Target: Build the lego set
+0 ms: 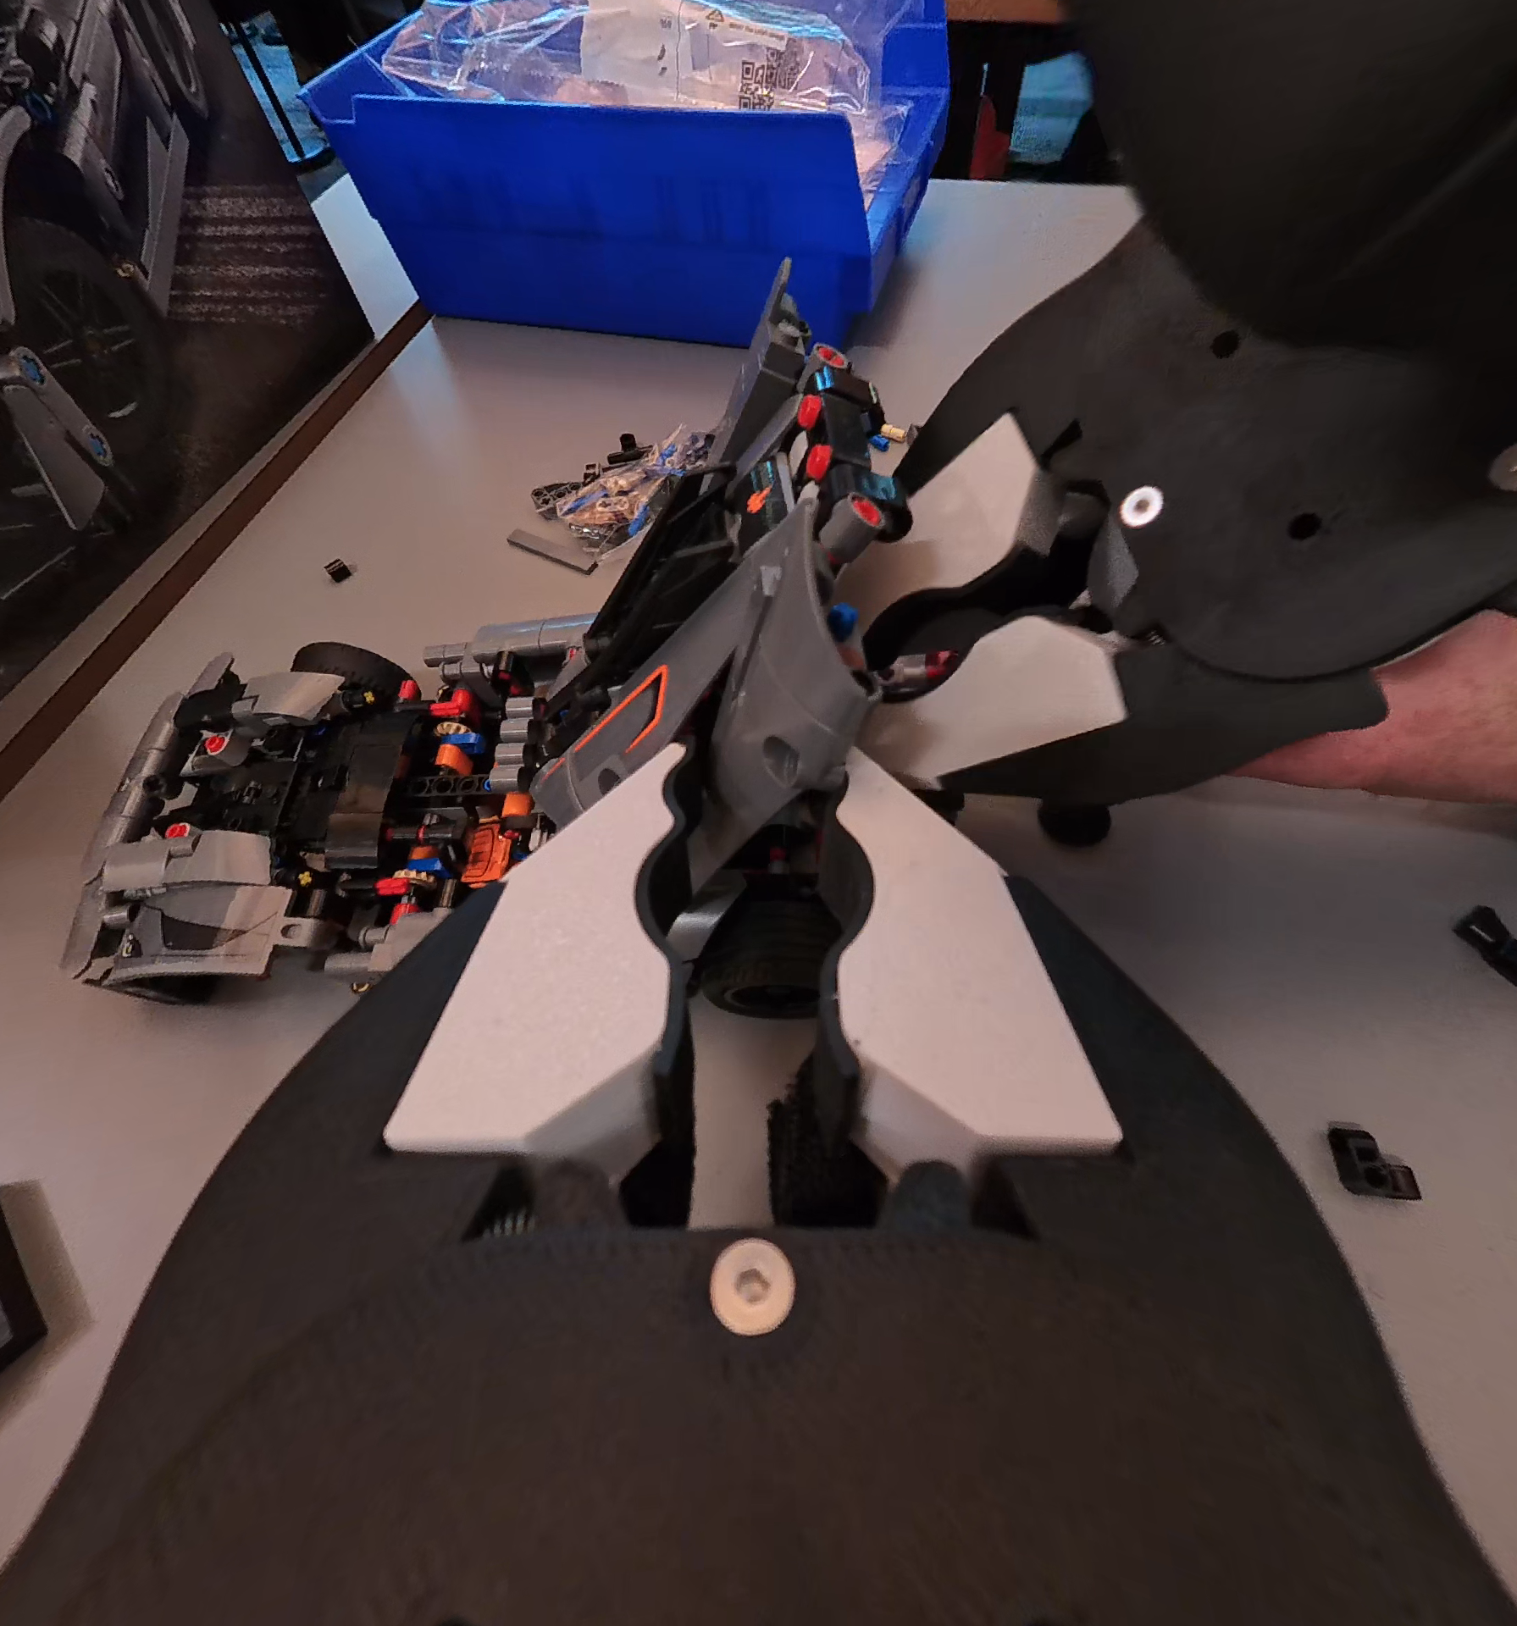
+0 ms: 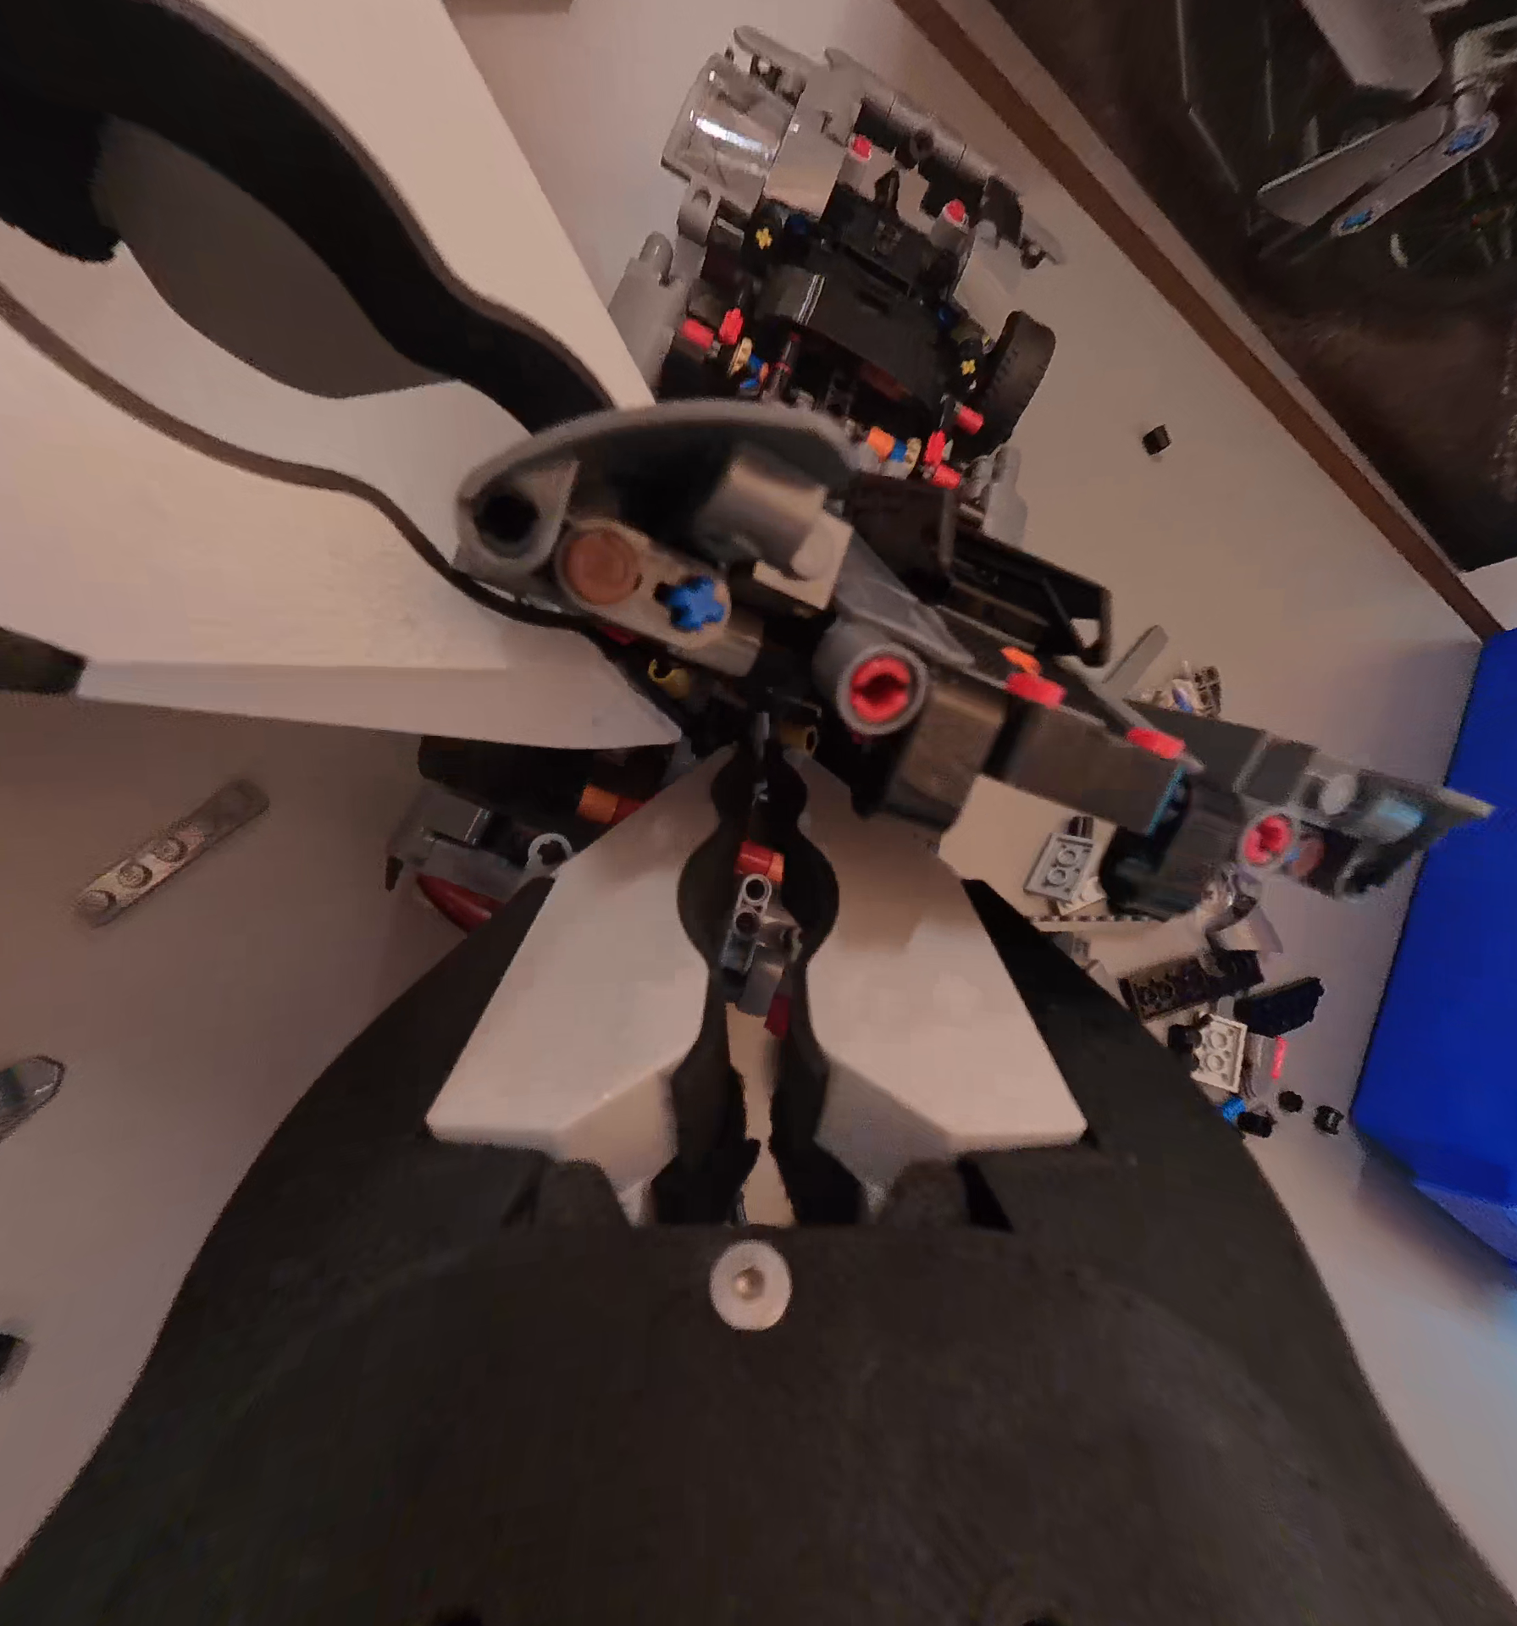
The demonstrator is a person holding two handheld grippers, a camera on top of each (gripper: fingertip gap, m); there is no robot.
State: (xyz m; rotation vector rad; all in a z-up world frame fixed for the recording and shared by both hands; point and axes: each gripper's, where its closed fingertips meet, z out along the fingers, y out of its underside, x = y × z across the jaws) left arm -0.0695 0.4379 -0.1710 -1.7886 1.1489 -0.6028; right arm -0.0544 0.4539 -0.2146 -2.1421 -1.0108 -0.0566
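Bodywork fitting is the step — left tool [image 1: 753,796] closed on the raised grey panel section [image 1: 772,651], right tool [image 2: 759,774] pinching its underside — next, careful alignment onto the car chassis [image 1: 297,809].

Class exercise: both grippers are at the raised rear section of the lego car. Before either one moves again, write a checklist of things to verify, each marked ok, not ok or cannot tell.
1. Left gripper closed on the raised rear body section: ok.
2. Right gripper gripping the car's rear framework: ok, jaws nearly closed on it.
3. Car front resting on the table: ok.
4. Raised section fully seated on the chassis: cannot tell.
5. Loose black pieces clear of the grippers: ok.
6. Blue bin clear of the car: ok.
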